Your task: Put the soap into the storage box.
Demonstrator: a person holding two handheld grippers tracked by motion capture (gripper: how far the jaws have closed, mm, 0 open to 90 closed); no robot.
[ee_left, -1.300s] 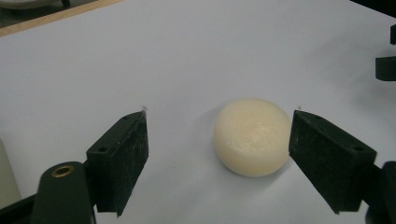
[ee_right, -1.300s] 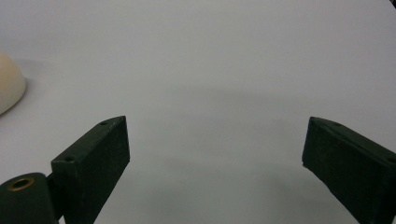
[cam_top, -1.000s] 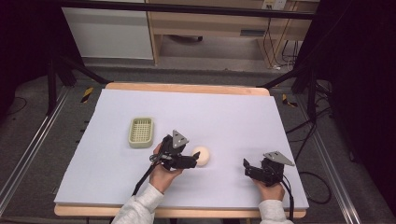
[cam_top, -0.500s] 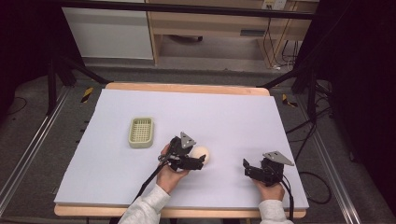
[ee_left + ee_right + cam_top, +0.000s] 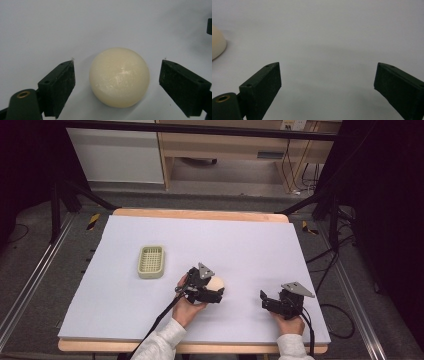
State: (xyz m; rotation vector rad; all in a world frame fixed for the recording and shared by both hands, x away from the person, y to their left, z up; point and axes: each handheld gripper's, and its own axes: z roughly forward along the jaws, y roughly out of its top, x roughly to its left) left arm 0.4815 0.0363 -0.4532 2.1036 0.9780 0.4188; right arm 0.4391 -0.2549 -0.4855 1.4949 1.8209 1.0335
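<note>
A cream-coloured ball (image 5: 119, 77) rests on the white table sheet, seen from above as a pale ball (image 5: 216, 283) near the front middle. My left gripper (image 5: 216, 292) is at the ball, open; the ball lies between its two black jaws with a gap on each side, nearer the left one. My right gripper (image 5: 264, 301) rests low near the front right, open, with bare sheet between its jaws. An edge of the ball (image 5: 217, 45) shows at the far left of the right gripper view.
A pale green ribbed basket (image 5: 151, 261) stands on the sheet to the left of the ball. The white sheet (image 5: 225, 240) lies on a wooden table whose front edge (image 5: 200, 347) is near the hands. Black frame legs and cables flank the table.
My left gripper has moved to the right and forward, so the ball now lies between its open jaws. The right gripper has stayed put.
</note>
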